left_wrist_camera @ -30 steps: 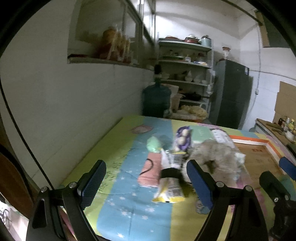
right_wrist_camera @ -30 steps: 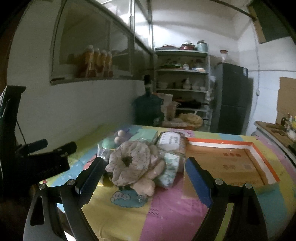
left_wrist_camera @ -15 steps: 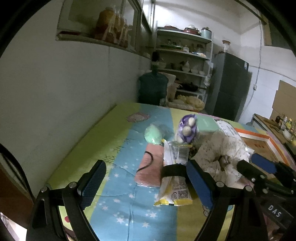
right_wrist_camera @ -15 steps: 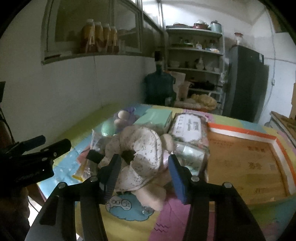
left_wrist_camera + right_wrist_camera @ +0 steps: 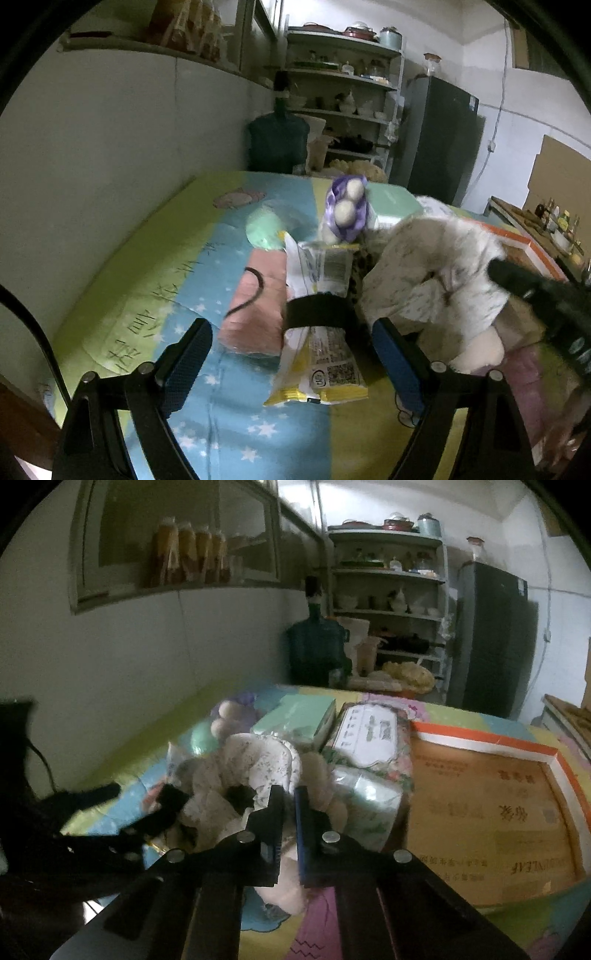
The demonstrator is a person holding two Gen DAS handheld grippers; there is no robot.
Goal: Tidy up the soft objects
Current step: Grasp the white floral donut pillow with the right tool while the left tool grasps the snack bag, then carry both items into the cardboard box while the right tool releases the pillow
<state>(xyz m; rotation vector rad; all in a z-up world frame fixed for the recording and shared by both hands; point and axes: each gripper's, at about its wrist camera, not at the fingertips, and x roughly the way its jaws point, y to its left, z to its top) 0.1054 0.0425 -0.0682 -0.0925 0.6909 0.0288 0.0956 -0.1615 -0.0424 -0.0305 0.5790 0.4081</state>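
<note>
Pinching floral plush toy (image 5: 258, 764) in right gripper (image 5: 289, 801)

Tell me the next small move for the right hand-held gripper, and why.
Probably lift the floral plush toy slightly and carry it toward the open cardboard box. The right hand-held gripper has just closed, apparently pinching the toy's fabric, and the box beside the pile looks free to receive it.

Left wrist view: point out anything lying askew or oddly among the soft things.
The yellow snack packet lies crooked, cinched by a black band, its top edge propped on the pile. The floral plush toy slumps over neighbouring packs rather than sitting flat.
</note>
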